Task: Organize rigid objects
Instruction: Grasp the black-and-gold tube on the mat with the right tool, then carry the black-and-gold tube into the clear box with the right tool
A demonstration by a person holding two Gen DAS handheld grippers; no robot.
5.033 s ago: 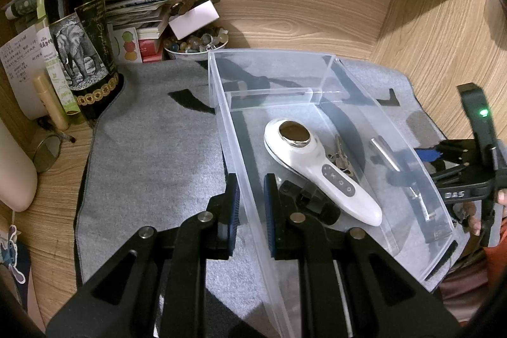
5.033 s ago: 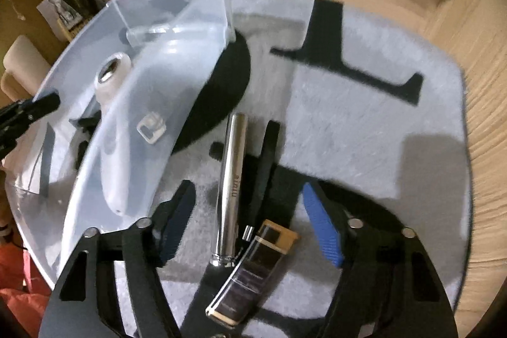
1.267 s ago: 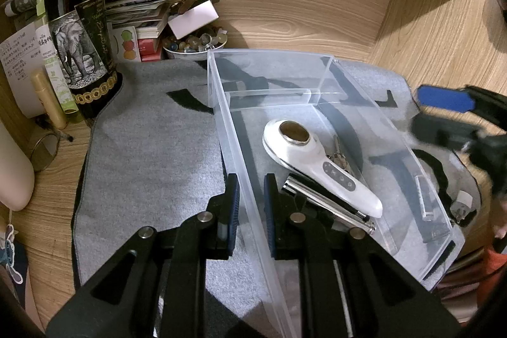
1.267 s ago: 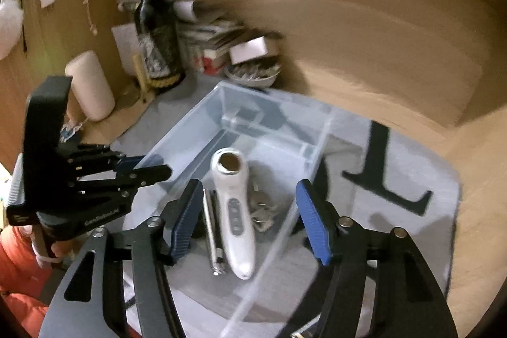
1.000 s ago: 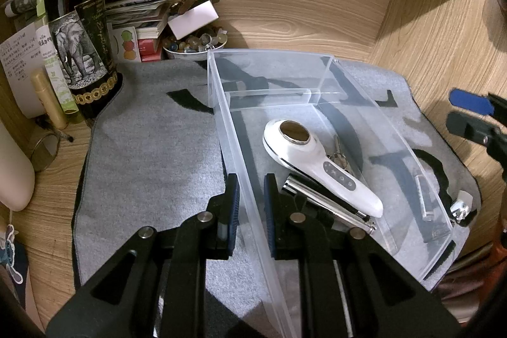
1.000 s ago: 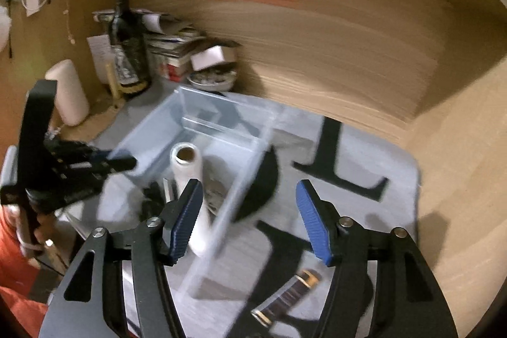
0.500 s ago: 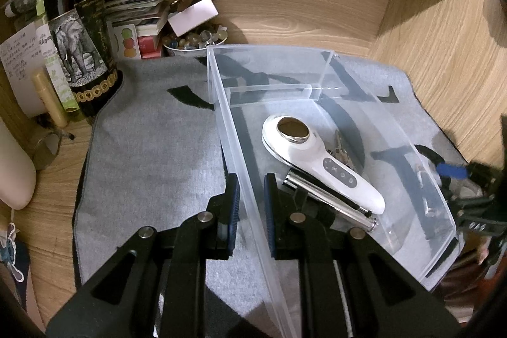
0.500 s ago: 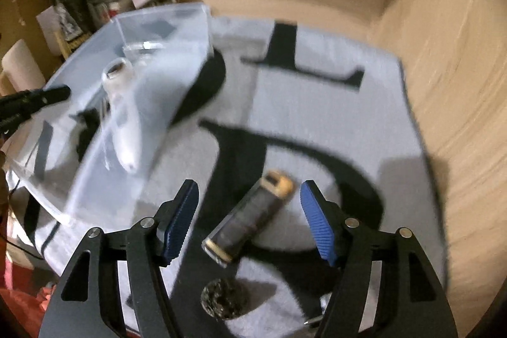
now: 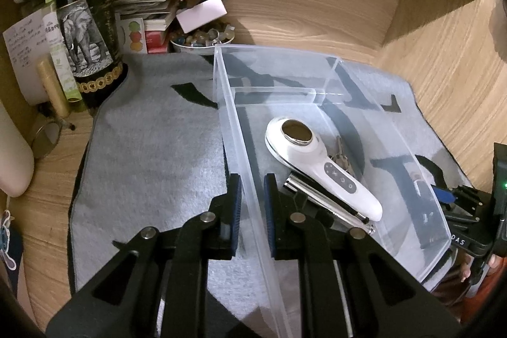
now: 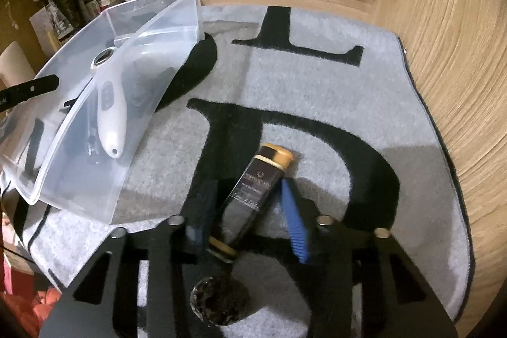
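Note:
A clear plastic bin stands on the grey mat and also shows in the right wrist view. It holds a white handheld device, a silver metal tube and some keys. My left gripper is shut on the bin's left wall. My right gripper is open, its fingers on either side of a dark rectangular lighter with gold ends that lies on the mat outside the bin.
A wine bottle, papers, small boxes and a bowl of stones crowd the back left corner. Wooden walls close the back and right. A small dark round object lies on the grey lettered mat beneath my right gripper.
My right gripper has left the bin, swung down to the mat and closed in around the lighter. The silver tube now lies in the bin. My left gripper has held still.

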